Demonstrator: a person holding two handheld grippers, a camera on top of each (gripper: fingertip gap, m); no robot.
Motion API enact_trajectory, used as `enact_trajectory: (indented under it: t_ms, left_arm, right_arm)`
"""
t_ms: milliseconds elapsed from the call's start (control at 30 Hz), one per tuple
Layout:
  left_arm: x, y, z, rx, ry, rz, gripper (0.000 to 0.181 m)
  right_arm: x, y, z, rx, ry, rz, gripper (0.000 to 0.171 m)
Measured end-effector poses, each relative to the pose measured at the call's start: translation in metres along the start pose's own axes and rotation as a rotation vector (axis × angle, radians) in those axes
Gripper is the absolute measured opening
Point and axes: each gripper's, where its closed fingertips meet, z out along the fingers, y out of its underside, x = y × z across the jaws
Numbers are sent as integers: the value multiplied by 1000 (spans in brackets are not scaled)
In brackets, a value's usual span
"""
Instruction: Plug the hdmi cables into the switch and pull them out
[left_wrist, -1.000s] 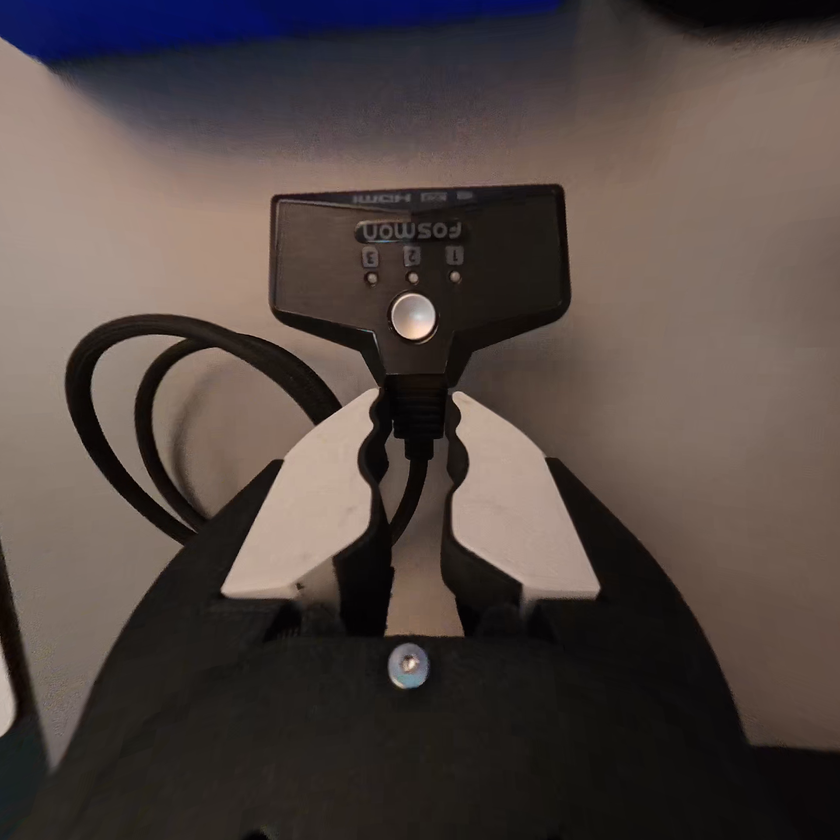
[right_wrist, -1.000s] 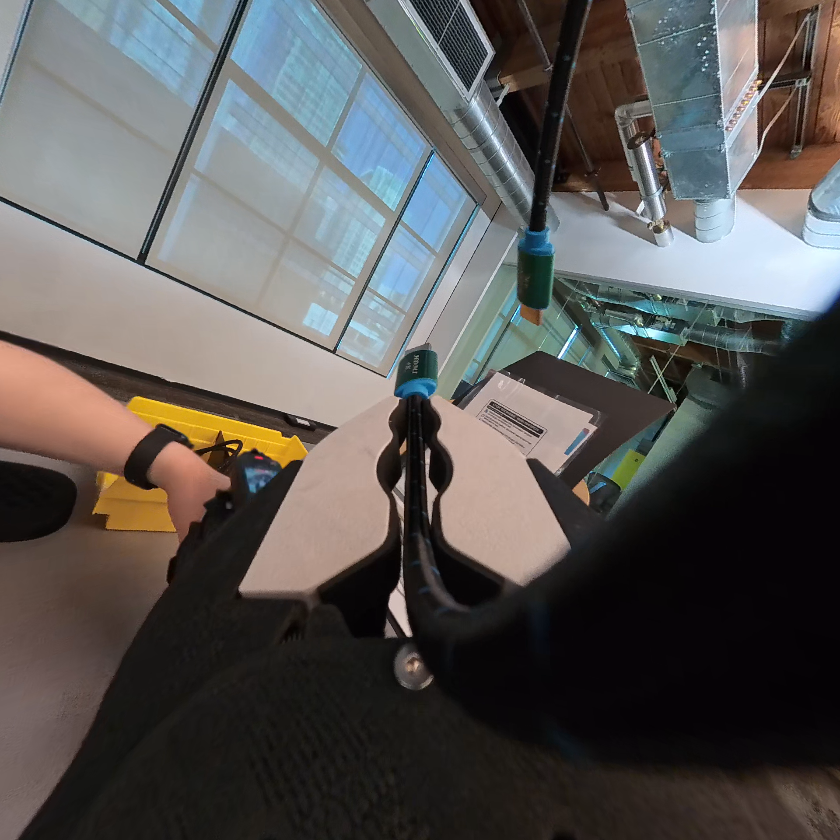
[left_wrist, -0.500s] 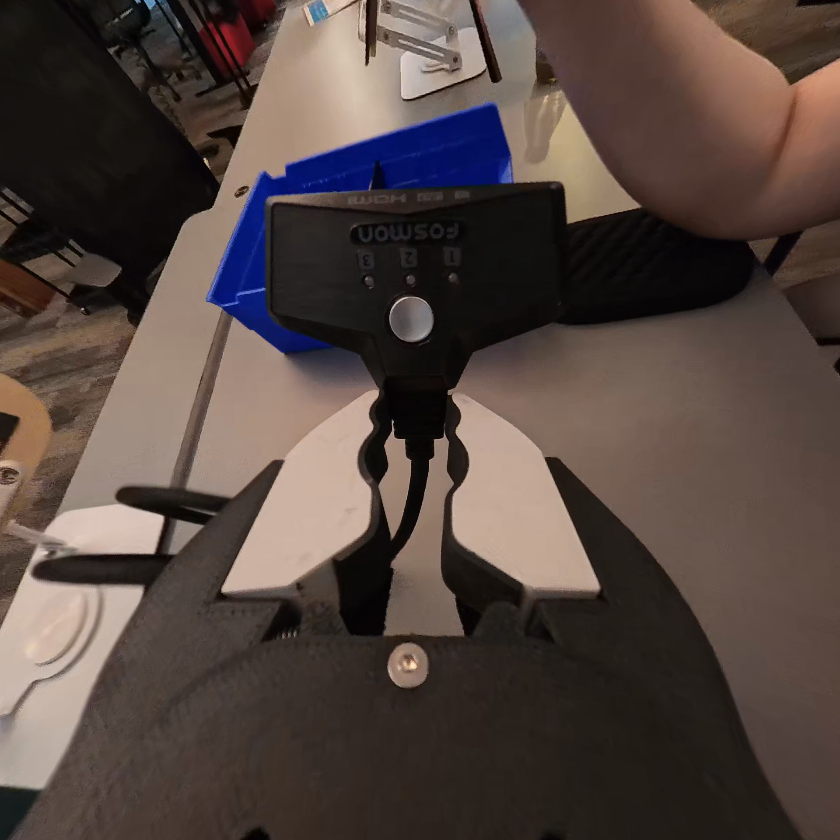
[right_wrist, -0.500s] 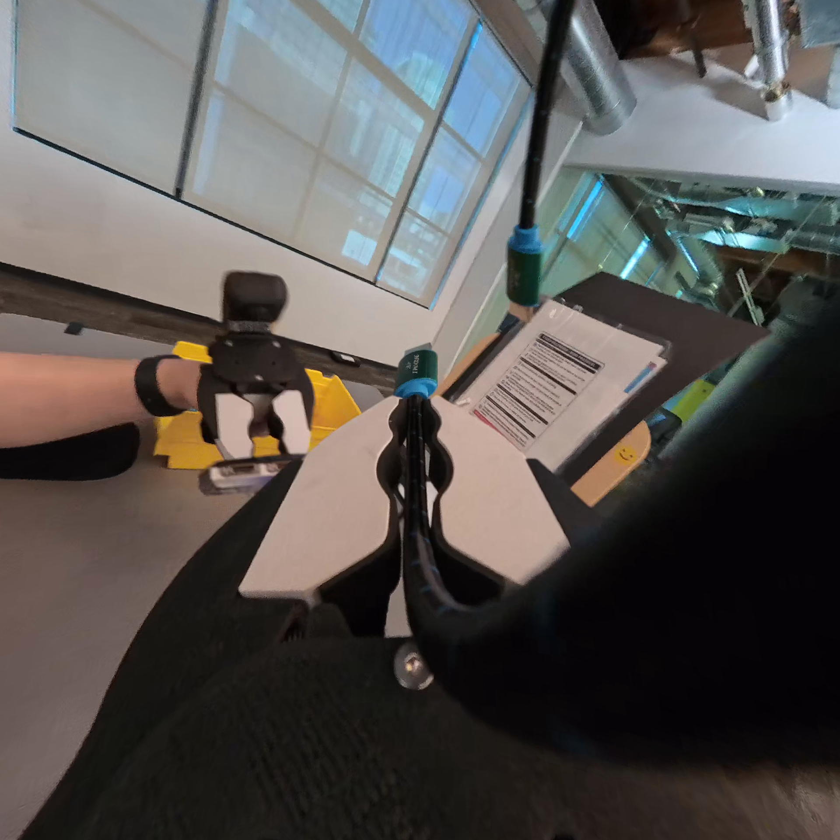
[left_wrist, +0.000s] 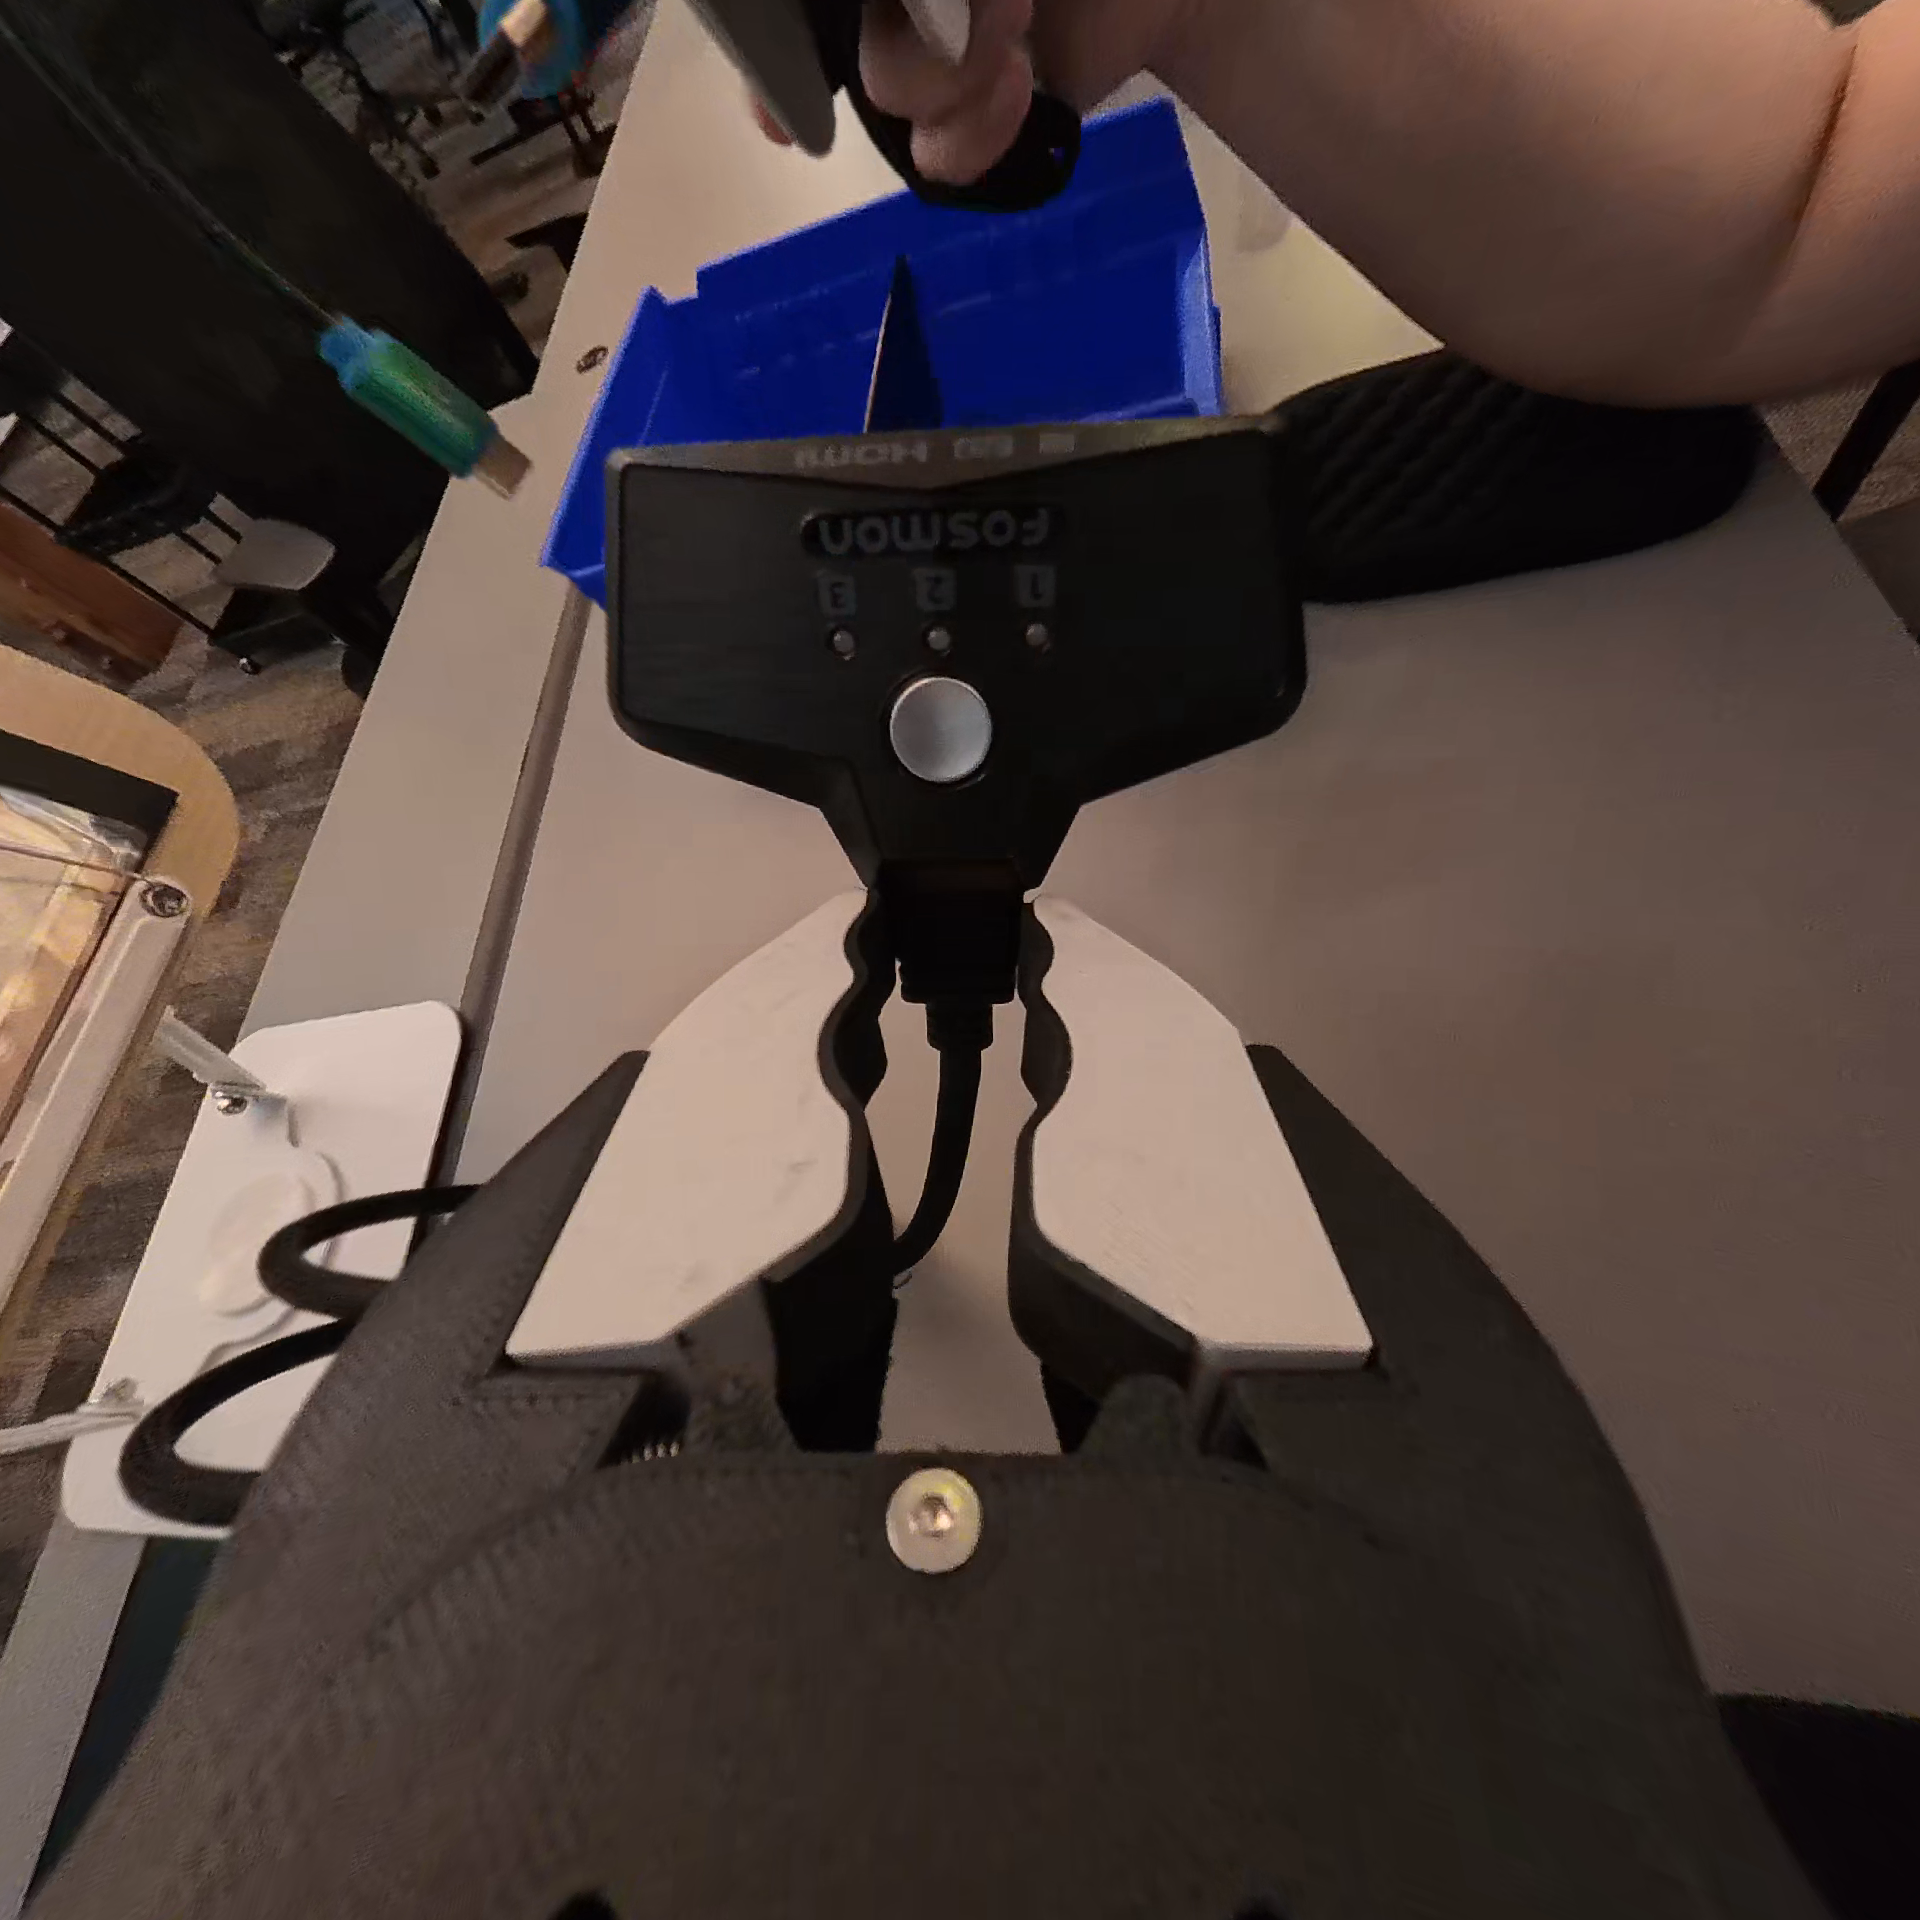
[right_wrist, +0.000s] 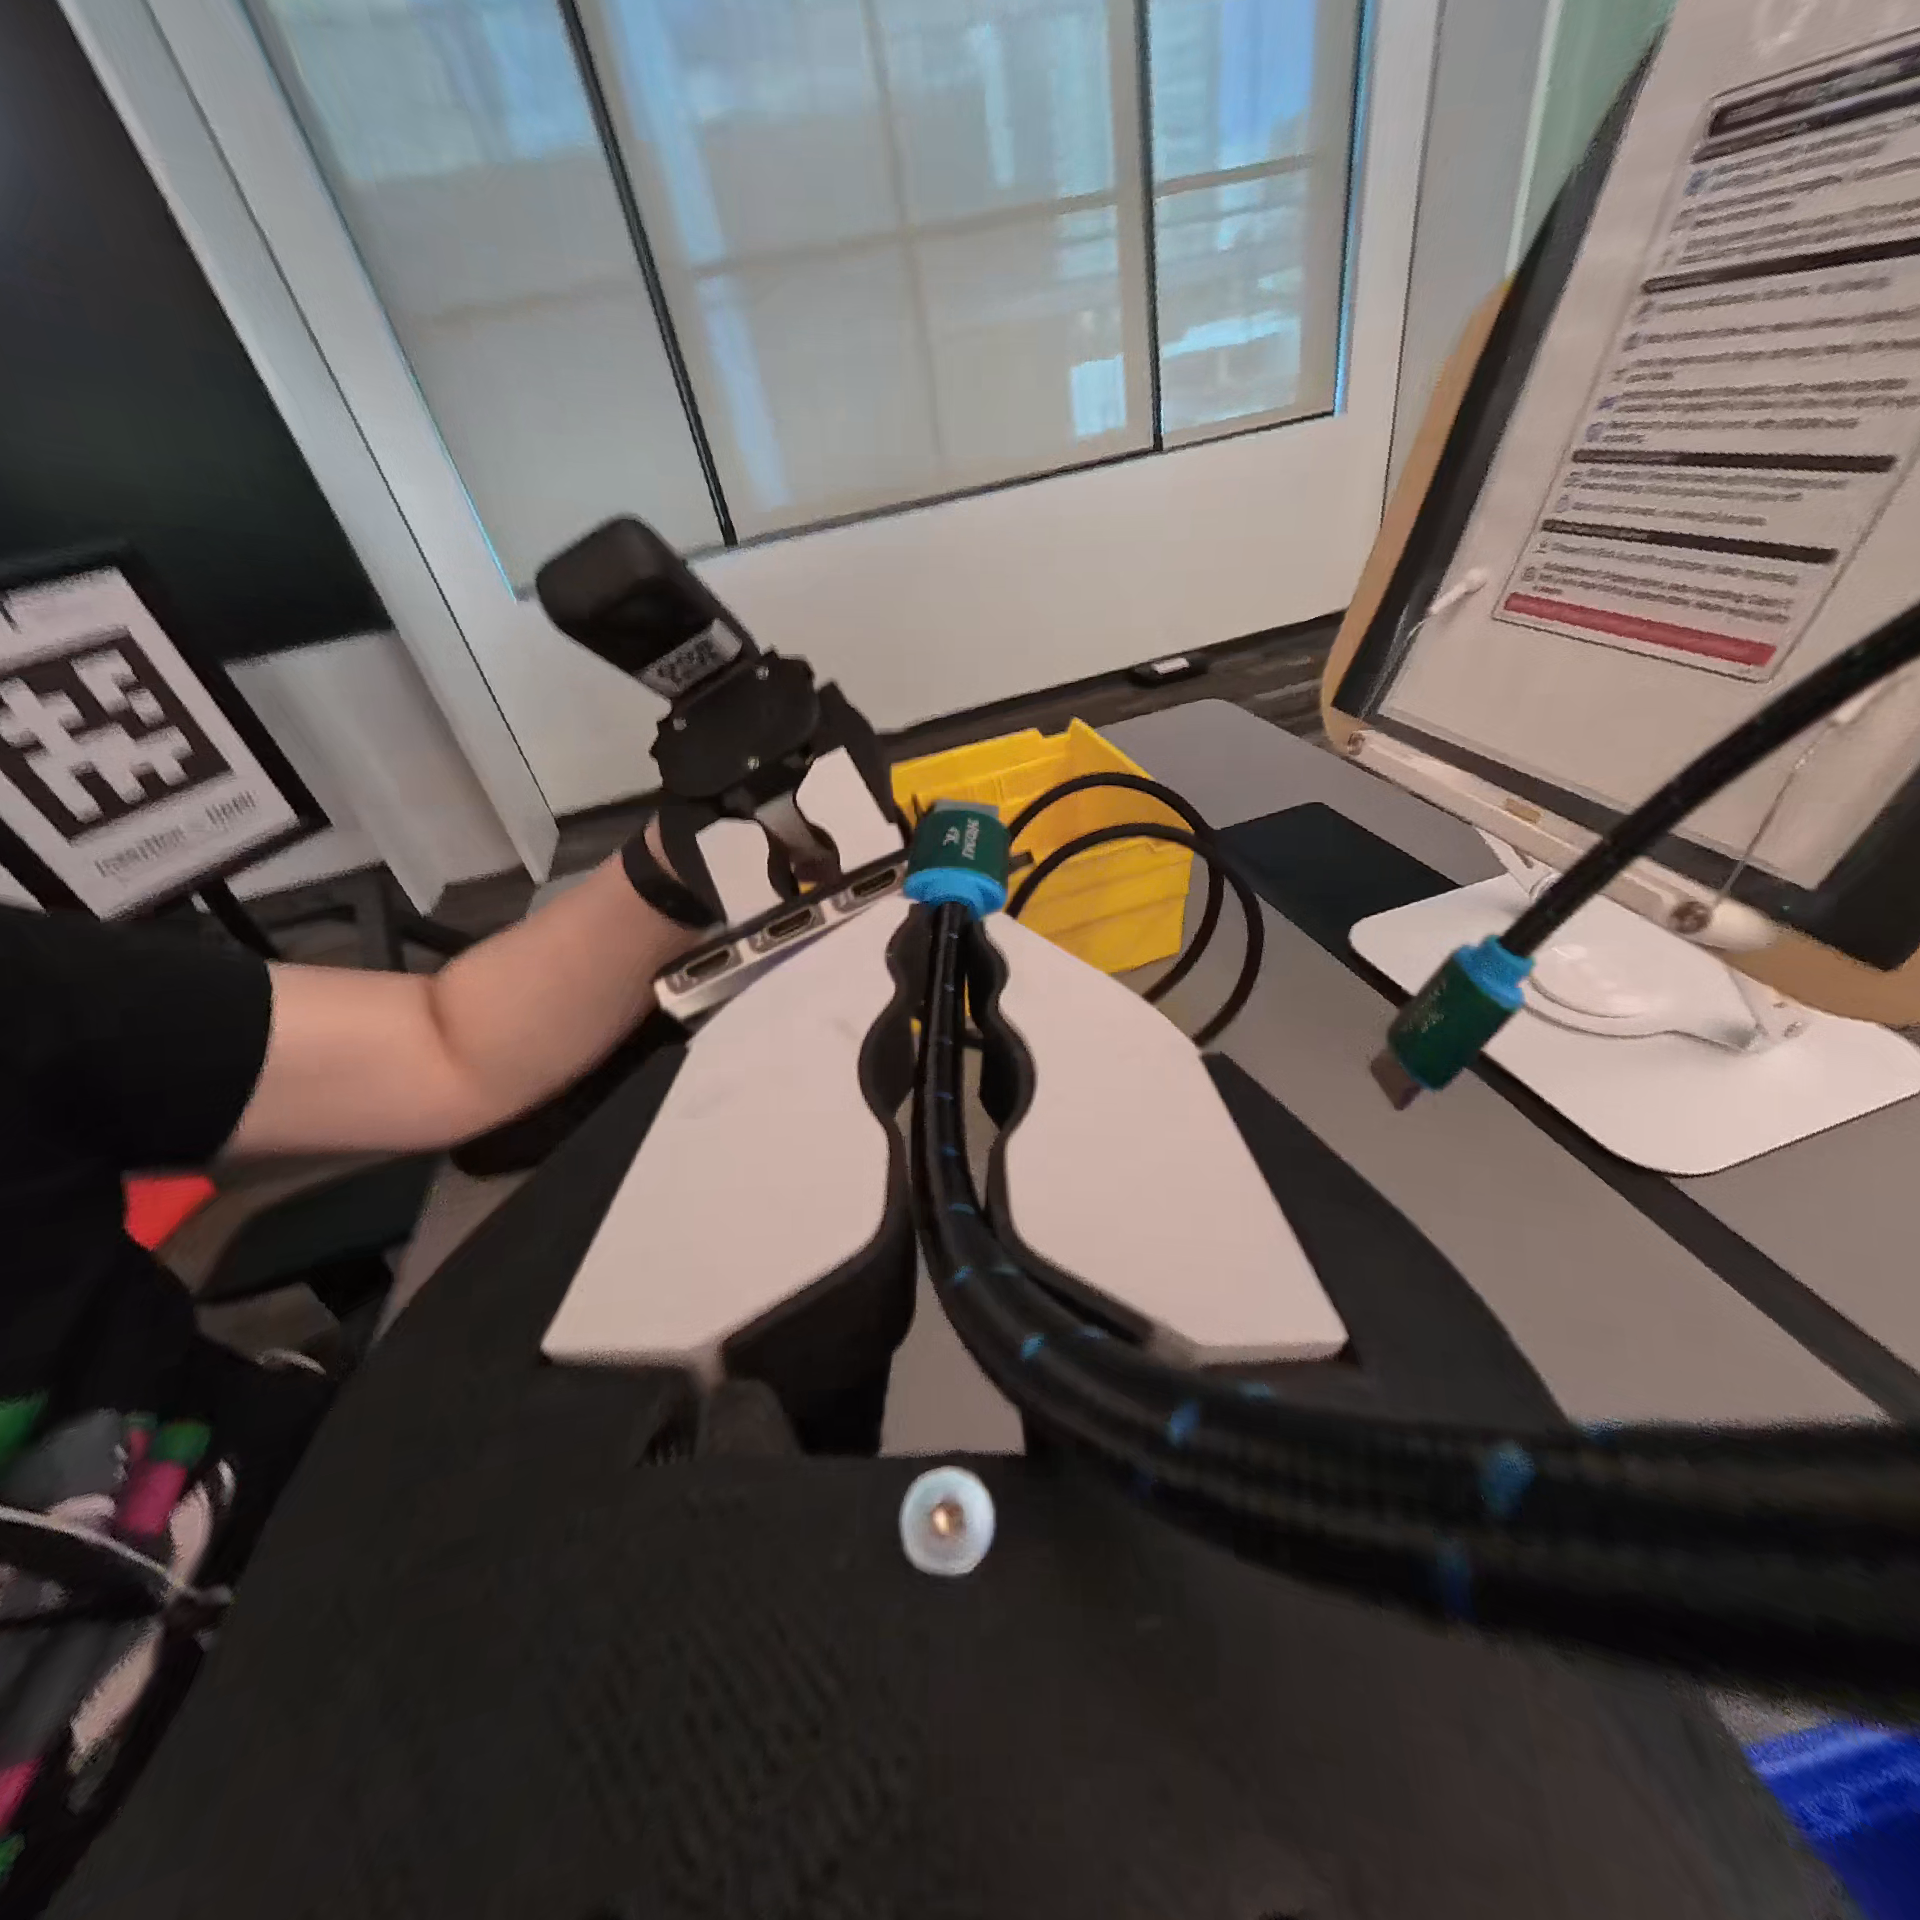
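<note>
My left gripper (left_wrist: 951, 925) is shut on the cable boot of the black HDMI switch (left_wrist: 951, 623) and holds it above the grey table (left_wrist: 1455, 1039). In the right wrist view the switch (right_wrist: 790, 925) shows its row of ports toward me, with the left gripper (right_wrist: 774, 831) behind it. My right gripper (right_wrist: 945, 935) is shut on a black braided HDMI cable (right_wrist: 940, 1091) just behind its green plug (right_wrist: 956, 847). The plug tip sits close to the switch's right end, apart from it. The cable's other green plug (right_wrist: 1449, 1023) hangs free; it also shows in the left wrist view (left_wrist: 416, 400).
A blue bin (left_wrist: 904, 322) and a black pad (left_wrist: 1507, 488) lie behind the switch. A yellow bin (right_wrist: 1039, 821) and a framed board on a white base (right_wrist: 1610, 1039) stand on the right. The switch's own black cable (right_wrist: 1216, 935) loops there. A person's forearm (left_wrist: 1455, 208) reaches over the table. Tip to tip, the grippers are about 15 cm apart.
The left gripper has lifted the switch off the table and tilted it up. The right gripper has swung down from pointing at the ceiling, bringing the green plug close to the switch's ports.
</note>
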Motion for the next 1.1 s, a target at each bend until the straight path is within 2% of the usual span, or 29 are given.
enact_trajectory:
  t_ms: [167,400,1100]
  left_arm:
    - [5,11,0,-58,27,34,22]
    - [11,14,-1,-77,48,78,22]
    - [12,15,6,-124,28,120,22]
  right_arm:
    - [-27,12,7,-125,-58,-221,7]
    - [-39,28,17,-251,-44,-369,7]
    - [-35,47,25,-377,-6,-412,7]
